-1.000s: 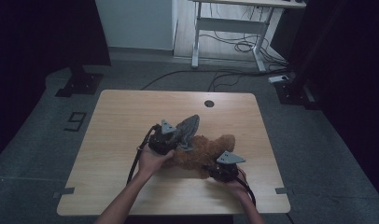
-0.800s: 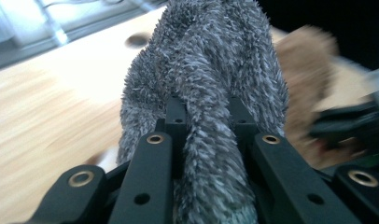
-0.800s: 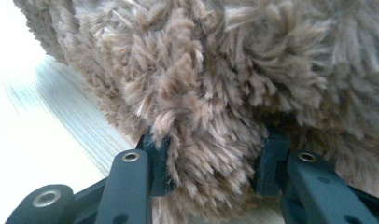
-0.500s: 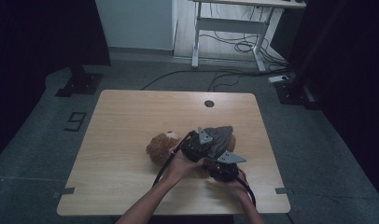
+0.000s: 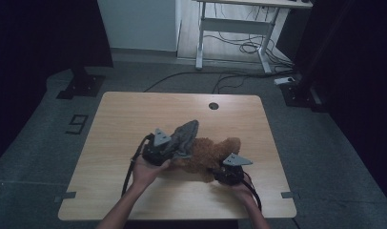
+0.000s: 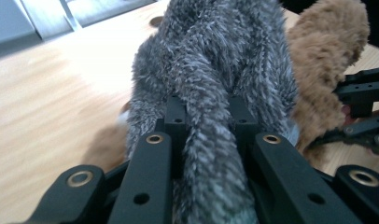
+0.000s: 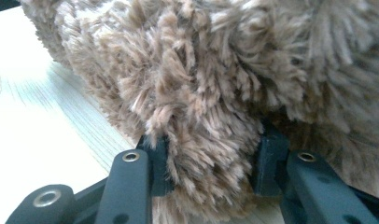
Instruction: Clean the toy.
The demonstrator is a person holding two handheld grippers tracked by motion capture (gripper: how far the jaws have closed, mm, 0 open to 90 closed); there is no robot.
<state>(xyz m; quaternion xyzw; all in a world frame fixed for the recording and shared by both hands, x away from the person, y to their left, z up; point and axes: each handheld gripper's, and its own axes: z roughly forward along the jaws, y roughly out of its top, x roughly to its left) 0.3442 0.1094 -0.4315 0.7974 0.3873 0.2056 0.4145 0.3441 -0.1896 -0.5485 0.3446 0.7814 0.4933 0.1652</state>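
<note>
The left tongs (image 6: 207, 116) are clenching a strip of a grey, shaggy plush cloth (image 6: 215, 60), their jaws nearly together around it. The right tongs (image 7: 211, 158) are gripping a thick tuft of a brown, curly-furred soft toy (image 7: 215, 74), their jaws standing a little wider. The toy is lying on the light wooden table (image 5: 134, 114), near the middle, with the grey cloth draping over its left part.

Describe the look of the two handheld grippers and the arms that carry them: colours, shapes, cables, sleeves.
Both grippers are black. The left gripper and the right gripper each carry a grey three-cornered plate on top, and a black cable trails from each toward the person. Seen close in the gripper views, their jaw links are flat black bars with brass-ringed pivot holes. The forearms are bare, with no sleeves in sight.
</note>
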